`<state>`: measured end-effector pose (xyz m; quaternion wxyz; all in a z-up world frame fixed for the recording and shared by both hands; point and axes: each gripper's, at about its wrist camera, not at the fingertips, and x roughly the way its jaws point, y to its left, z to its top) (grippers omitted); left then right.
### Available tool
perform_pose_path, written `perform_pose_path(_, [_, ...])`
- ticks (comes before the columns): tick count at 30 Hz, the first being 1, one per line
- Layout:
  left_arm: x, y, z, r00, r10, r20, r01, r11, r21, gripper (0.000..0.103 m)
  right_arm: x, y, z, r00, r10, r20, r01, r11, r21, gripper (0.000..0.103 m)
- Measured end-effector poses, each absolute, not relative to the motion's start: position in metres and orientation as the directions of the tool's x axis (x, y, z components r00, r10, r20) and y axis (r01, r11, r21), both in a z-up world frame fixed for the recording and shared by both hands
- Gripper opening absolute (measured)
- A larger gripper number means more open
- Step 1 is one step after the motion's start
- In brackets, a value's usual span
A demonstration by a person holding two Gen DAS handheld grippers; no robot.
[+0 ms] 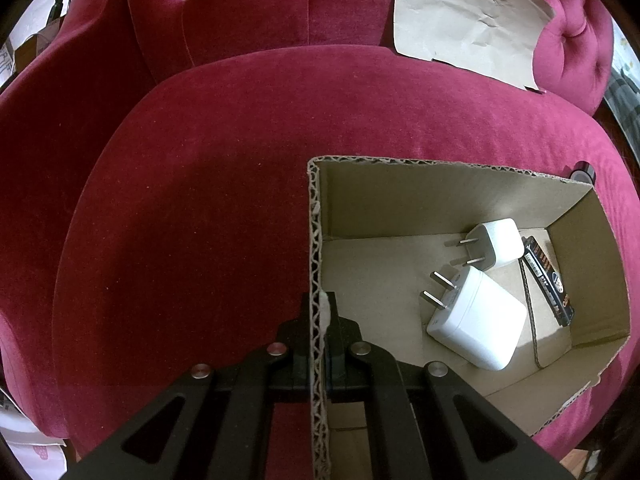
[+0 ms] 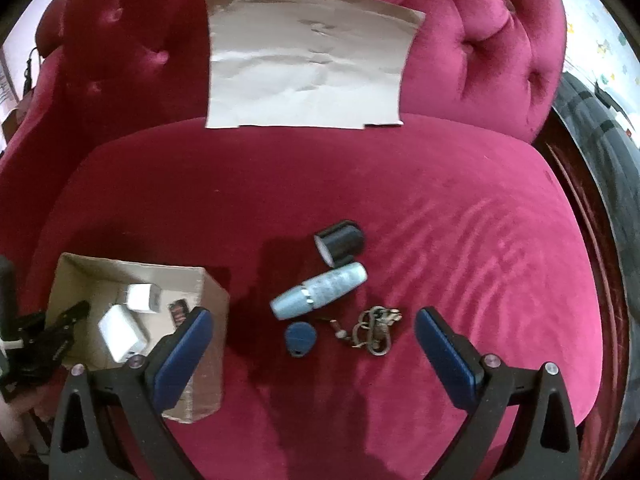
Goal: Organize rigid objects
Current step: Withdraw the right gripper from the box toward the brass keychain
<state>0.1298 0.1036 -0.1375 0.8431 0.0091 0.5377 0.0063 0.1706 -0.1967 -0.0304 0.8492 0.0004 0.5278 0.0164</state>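
Left gripper (image 1: 320, 312): nearest the left wrist camera; jaws closed tight on the left wall of the cardboard box (image 1: 316, 264), one finger outside the wall, one inside.
Right gripper (image 2: 314, 332): jaws spread wide, nothing between the pads, hanging above the seat over the loose things; touching none of them.
Cardboard box: one, open at the top, standing on the seat cushion (image 2: 400, 184) of a red velvet armchair (image 1: 224, 12).
White chargers: two, both lying inside the box; the larger charger (image 1: 478, 318) nearer, the smaller charger (image 1: 496, 242) behind it, close together.
Black flat pack (image 1: 548, 280): one, with orange print, in the box against the right wall, beside the chargers.
Things outside the box, on the cushion: four, all to the right of the box.
Black cylinder (image 2: 340, 240): one, lying on its side.
Pale blue bottle (image 2: 320, 290): one, lying on its side, just beside the black cylinder.
Blue key fob (image 2: 300, 338): one, below the bottle.
Key bunch (image 2: 376, 330): one, with a carabiner, right of the fob.
Brown paper sheet (image 2: 308, 60): one, leaning on the backrest.
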Motion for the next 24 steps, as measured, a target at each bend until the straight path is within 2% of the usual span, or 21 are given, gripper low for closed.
perform_pose_path(24, [0.130,0.104,-0.138,0.421,0.020,-0.907,-0.001,1.000,0.022,0.003,0.192,-0.253,-0.108,0.352,-0.042,-0.935,0.089,0.996,-0.011,0.103])
